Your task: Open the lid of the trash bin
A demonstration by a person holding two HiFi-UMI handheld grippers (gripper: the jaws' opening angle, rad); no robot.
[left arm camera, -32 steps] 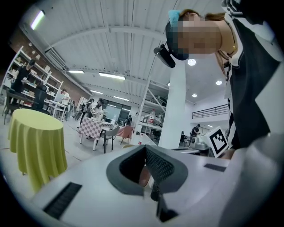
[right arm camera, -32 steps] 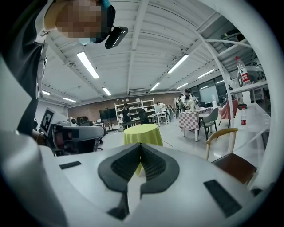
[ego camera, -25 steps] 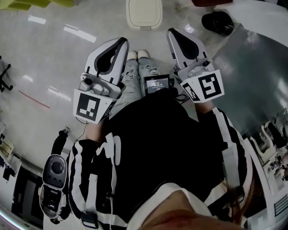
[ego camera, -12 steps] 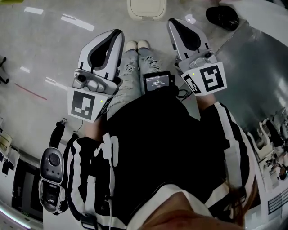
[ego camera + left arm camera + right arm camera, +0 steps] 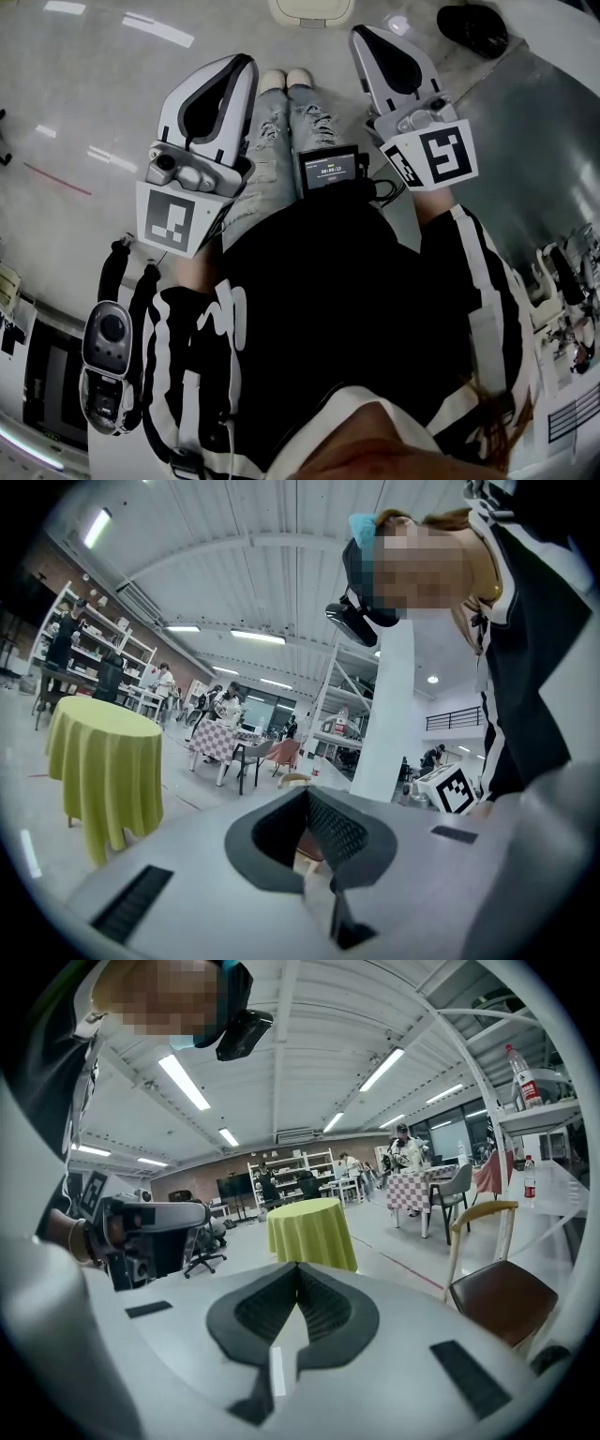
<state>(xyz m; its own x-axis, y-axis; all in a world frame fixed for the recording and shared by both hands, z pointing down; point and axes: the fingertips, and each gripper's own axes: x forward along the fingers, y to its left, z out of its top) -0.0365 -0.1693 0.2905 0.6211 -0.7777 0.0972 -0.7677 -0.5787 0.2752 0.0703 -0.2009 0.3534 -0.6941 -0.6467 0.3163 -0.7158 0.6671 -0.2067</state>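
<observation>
The cream trash bin (image 5: 312,9) stands on the floor at the head view's top edge, just beyond the person's shoes (image 5: 286,81). It is mostly cut off by the frame, and its inside does not show. The left tool (image 5: 246,64) and right tool (image 5: 360,36) hang short of it, one on either side of the legs, each with jaws pressed together on nothing. Bare floor (image 5: 84,112) lies open to the left.
</observation>
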